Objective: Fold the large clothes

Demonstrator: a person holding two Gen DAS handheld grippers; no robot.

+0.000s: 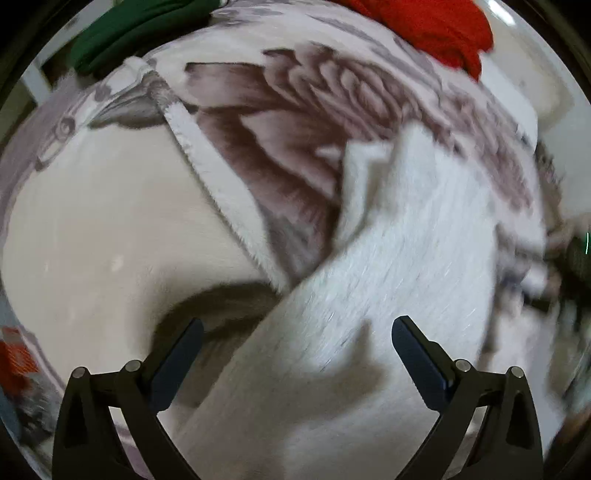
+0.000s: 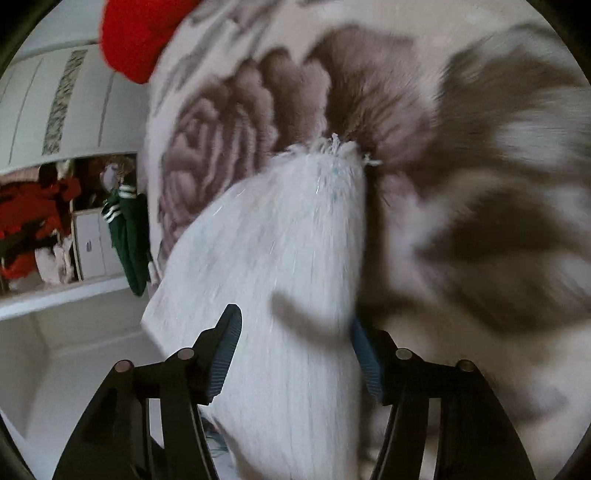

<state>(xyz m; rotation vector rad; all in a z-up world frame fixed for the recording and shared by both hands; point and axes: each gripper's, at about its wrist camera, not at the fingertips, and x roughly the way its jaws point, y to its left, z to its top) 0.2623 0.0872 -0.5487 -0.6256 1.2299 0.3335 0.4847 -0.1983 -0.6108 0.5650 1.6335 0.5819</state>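
Left tongs (image 1: 297,332): spread wide, pointing steeply down, nothing pinched; the white fleecy flap (image 1: 388,258) passes beneath the gap without either pad touching it.
Right tongs (image 2: 295,332): part-spread, with the white flap (image 2: 288,240) running up between them; the pad at 3 o'clock lies against its edge, the pad at 9 o'clock sits on top of the cloth (whether they truly press, I cannot tell through the blur).
Flap's far end: a frayed, tufted corner (image 2: 332,146) at about 12 o'clock from the right tongs.
Large cloth: a pale blanket with a big brown rose print (image 1: 295,129), spread under both tongs and filling most of each view; a hemmed edge (image 1: 207,166) crosses it toward 11 o'clock.
Red garment (image 1: 436,26): on the blanket's far side, at 1 o'clock.
Green garment (image 1: 129,33): far off at 11 o'clock.
Background, right view: white cupboards (image 2: 55,110) at 9 o'clock, a green striped-cuff top (image 2: 127,229) hanging by them.
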